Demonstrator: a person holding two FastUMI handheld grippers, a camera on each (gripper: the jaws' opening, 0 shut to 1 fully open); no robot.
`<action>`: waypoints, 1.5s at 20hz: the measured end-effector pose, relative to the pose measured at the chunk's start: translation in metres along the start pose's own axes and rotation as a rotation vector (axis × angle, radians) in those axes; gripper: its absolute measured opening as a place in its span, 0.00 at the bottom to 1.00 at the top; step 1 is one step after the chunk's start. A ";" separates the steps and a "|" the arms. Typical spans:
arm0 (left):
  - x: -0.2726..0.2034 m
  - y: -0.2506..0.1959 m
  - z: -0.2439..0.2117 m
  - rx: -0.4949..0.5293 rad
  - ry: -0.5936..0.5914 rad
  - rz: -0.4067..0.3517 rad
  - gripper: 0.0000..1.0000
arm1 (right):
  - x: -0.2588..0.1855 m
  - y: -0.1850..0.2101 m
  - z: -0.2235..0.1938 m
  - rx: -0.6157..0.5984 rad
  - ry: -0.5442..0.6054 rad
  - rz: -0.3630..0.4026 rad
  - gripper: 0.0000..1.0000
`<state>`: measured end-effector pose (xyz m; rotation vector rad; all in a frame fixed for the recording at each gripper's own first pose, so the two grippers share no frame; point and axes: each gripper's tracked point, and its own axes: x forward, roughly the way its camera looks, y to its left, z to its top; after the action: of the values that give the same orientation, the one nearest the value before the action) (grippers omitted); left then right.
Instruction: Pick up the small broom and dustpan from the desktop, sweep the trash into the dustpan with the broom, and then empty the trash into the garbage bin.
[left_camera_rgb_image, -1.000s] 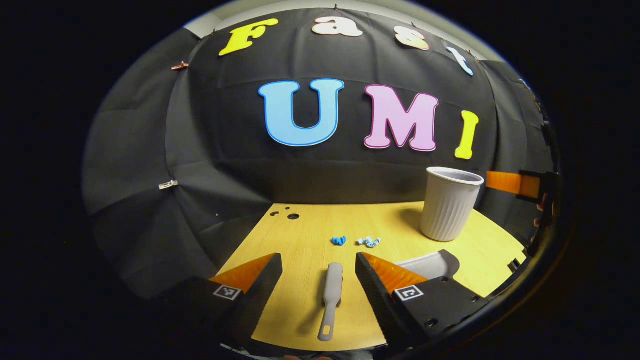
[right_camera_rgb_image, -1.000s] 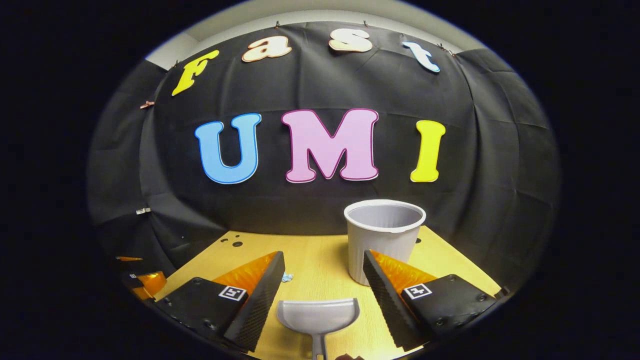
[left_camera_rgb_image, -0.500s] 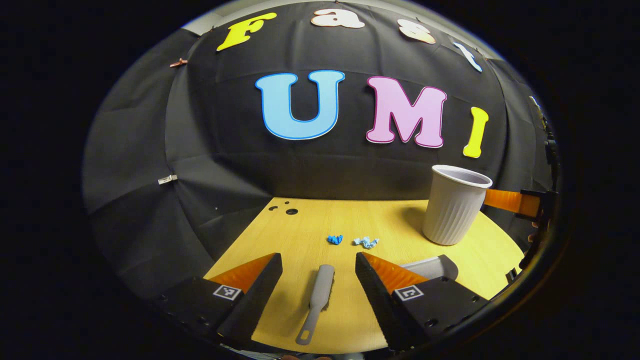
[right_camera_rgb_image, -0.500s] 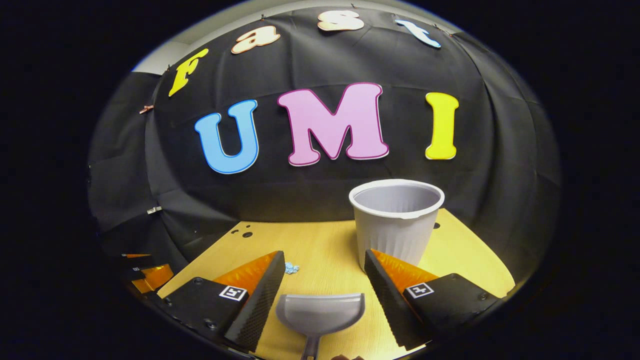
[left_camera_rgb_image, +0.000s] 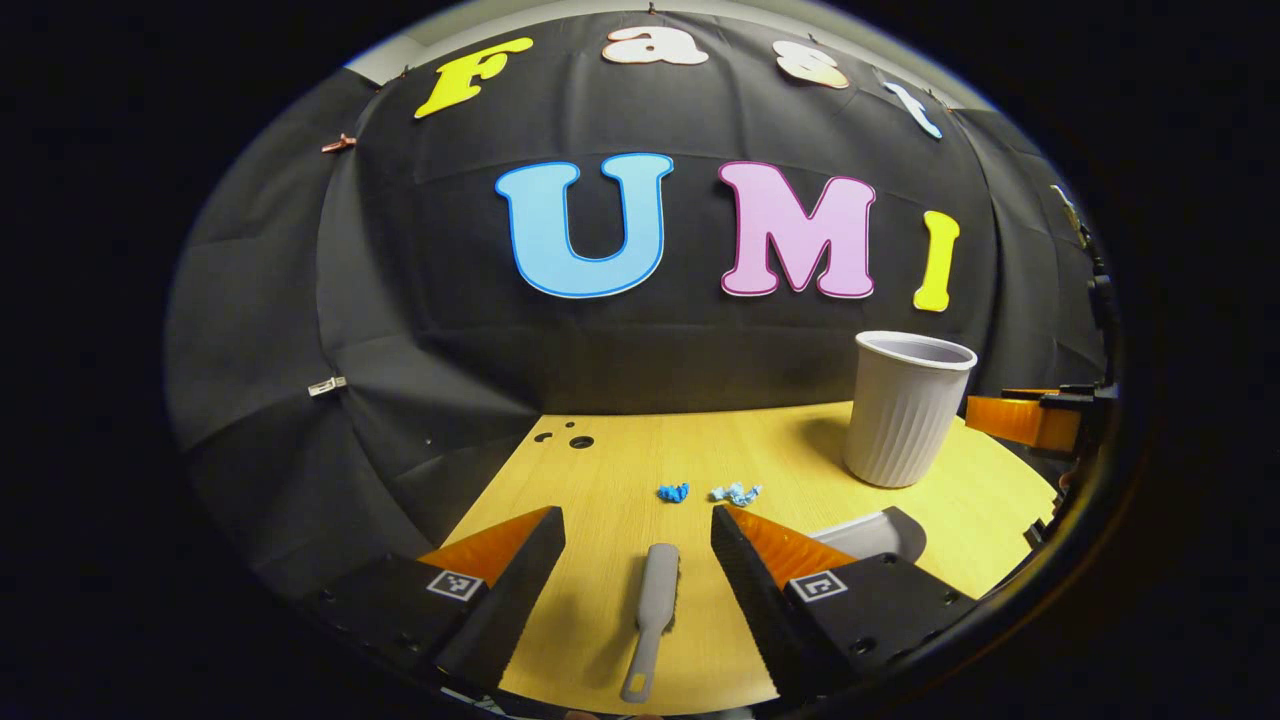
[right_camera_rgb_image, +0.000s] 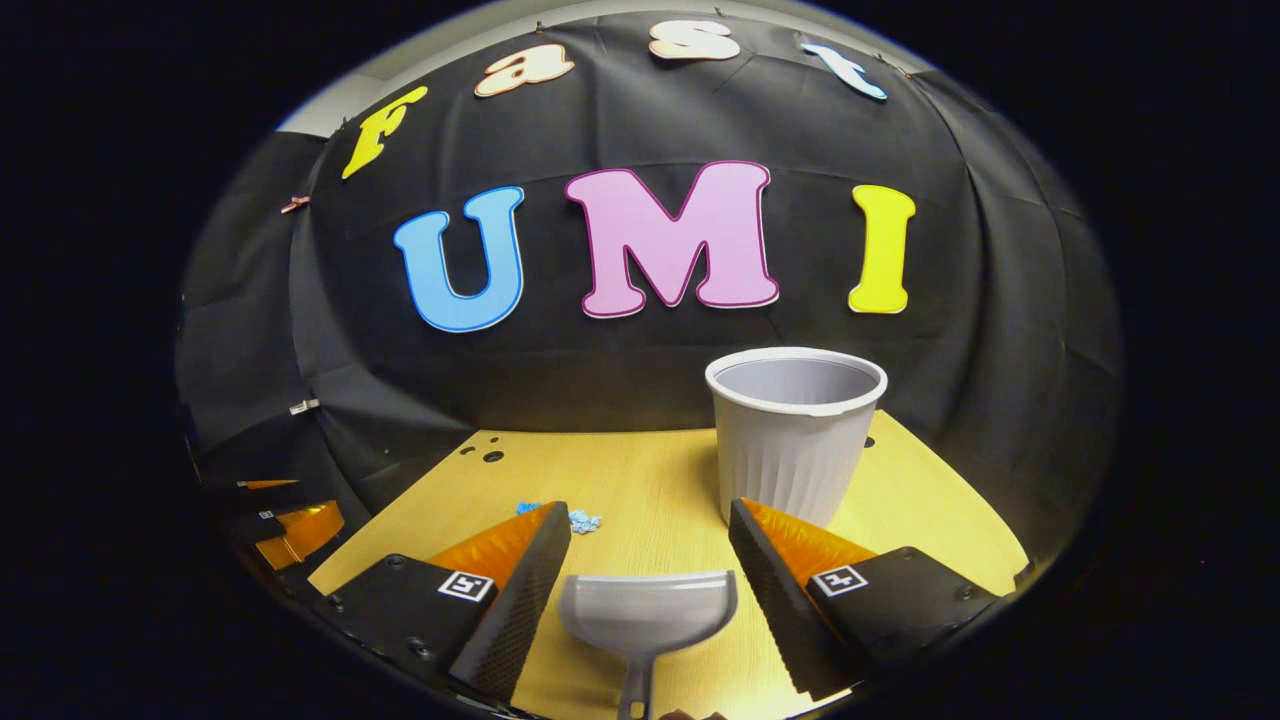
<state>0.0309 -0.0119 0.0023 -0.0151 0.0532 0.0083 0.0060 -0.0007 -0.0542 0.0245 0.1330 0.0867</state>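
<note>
Black cloth wall (left_camera_rgb_image: 640, 360) (creased, clipped at the edges) behind a light wooden desktop (left_camera_rgb_image: 780, 450).

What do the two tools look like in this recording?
The left tool and right tool match. Each has two wedge-shaped fingers tapering to points, with finely textured inner faces. Each finger sits on a blocky, screw-fastened mount carrying a square black-and-white marker.

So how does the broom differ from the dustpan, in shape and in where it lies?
The broom is a slim, straight stick; the dustpan has a wide scoop on a thin handle. The broom lies between the left gripper's open fingers; the dustpan lies between the right gripper's, nearer the bin. Both are grey, lie flat on the desk, handles toward the cameras, and neither is gripped.
</note>
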 end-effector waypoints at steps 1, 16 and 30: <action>0.001 -0.002 -0.006 0.004 0.018 -0.024 0.95 | -0.001 0.002 -0.004 -0.005 0.009 -0.003 0.99; 0.044 -0.015 -0.158 0.055 0.625 -0.179 0.96 | 0.004 -0.003 -0.061 0.025 0.190 -0.053 0.99; 0.071 -0.018 -0.239 0.086 1.004 -0.173 0.91 | 0.023 -0.008 -0.140 0.187 0.450 -0.043 0.99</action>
<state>0.0891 -0.0330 -0.2394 0.0636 1.0559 -0.1758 0.0105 -0.0042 -0.1963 0.1896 0.5908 0.0353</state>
